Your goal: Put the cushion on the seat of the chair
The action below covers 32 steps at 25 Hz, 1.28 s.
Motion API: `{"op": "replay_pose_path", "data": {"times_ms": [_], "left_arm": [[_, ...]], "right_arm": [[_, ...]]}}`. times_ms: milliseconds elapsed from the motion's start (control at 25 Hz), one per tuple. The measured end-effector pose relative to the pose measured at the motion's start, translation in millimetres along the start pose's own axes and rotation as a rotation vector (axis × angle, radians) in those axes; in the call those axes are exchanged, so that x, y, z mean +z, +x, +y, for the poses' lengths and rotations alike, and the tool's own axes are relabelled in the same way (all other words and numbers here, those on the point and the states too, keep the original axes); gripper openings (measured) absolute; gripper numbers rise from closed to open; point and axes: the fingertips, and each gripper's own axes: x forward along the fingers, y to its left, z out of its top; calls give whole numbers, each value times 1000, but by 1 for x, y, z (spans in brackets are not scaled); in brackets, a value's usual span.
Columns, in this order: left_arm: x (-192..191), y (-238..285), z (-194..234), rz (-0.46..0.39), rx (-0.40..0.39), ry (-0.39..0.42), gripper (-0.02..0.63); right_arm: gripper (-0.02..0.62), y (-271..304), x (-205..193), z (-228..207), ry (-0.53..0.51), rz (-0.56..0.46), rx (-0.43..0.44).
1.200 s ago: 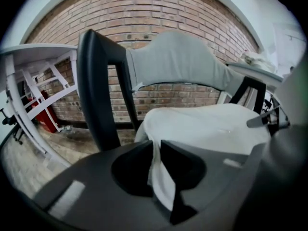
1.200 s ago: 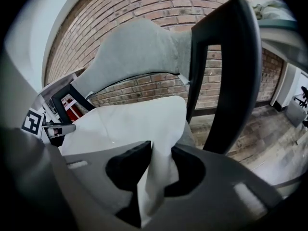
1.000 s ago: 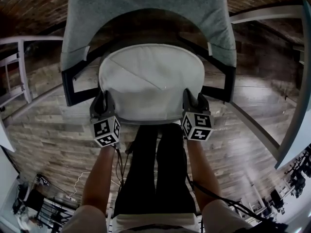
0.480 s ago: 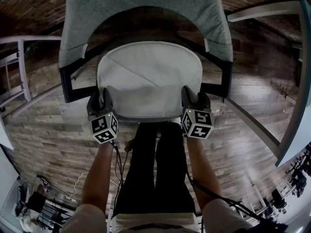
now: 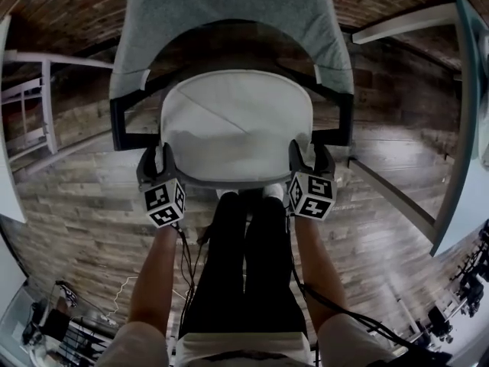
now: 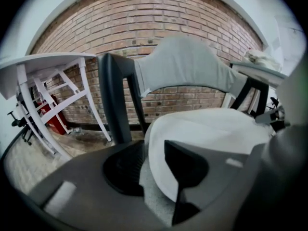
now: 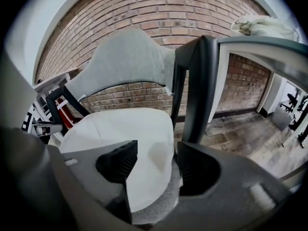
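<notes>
On the seat (image 5: pixel 229 183) of the chair (image 5: pixel 229 14) the white cushion (image 5: pixel 237 125) lies flat, reaching from the opening under the back to the front rim. The left gripper (image 5: pixel 155 157) and the right gripper (image 5: pixel 309 153) stand at its two front corners. Both pairs of jaws have just been opening and now stand wide. In each gripper view a corner of the cushion sits between the pads with a gap on either side, so nothing is gripped.

The step in hand, as I judge it, is the release. To do it well, draw both grippers back toward the body and upward together, along the line of the jaws. That way no pad catches a corner and drags the cushion off the front. Then check that its edge sits even with the seat on both sides.
</notes>
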Motion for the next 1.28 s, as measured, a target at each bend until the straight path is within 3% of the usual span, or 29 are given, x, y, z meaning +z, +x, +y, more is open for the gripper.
{"op": "replay_pose_path", "data": {"times_ms": [200, 360, 880, 1280], "left_arm": [[36, -42, -11, -33, -39, 4, 94], [90, -93, -21, -91, -73, 16, 94], [284, -296, -33, -307, -189, 35, 93], [366, -412, -81, -444, -329, 39, 69]], "right_arm": [[255, -41, 24, 10, 10, -14, 44], [253, -94, 64, 26, 7, -61, 92], [249, -316, 241, 105, -72, -327, 259], [244, -441, 332, 130, -110, -546, 344]]}}
